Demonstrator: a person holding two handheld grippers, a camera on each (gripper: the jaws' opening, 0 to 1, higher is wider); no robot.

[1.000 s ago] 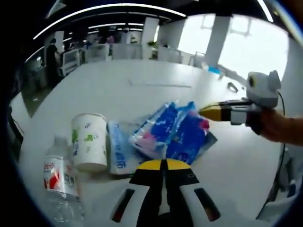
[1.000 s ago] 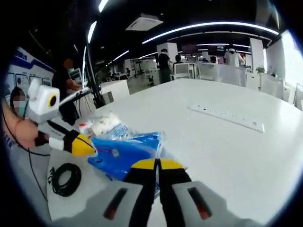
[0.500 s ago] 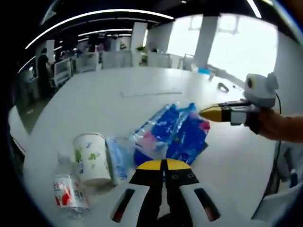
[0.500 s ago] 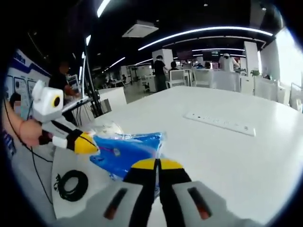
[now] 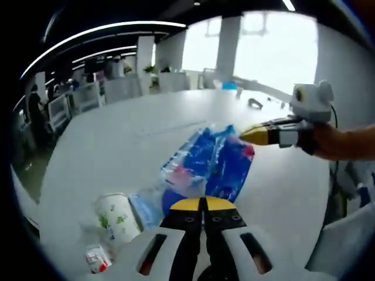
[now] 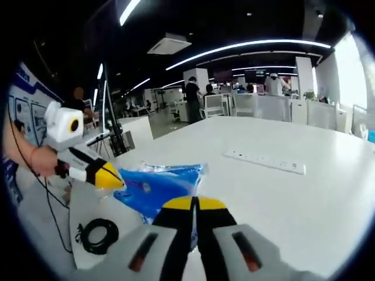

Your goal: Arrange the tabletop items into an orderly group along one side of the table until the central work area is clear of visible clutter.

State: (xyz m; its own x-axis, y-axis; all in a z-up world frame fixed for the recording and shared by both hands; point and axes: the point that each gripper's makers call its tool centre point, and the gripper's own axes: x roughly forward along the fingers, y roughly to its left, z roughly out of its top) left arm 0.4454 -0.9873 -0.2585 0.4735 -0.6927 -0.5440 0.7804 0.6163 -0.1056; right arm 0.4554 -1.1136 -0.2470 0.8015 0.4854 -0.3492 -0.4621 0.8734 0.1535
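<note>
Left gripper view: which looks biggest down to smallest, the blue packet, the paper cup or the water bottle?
1. Blue packet, by far the largest.
2. Paper cup.
3. Water bottle, smallest as seen, but it is cut off at the view's edge, so its full size cannot be judged.

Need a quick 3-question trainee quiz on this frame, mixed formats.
1. True or false: the left tool has its jaws together, by the near edge of the blue packets.
2. Multiple choice: beside the paper cup in the left gripper view lies (A) a plate, (B) a small plastic bottle, (C) a book.
3. Fill in: in the right gripper view, the coiled black ___ lies on the white table, near the right tool.

Key: 1 true; 2 B; 3 cable.
</note>
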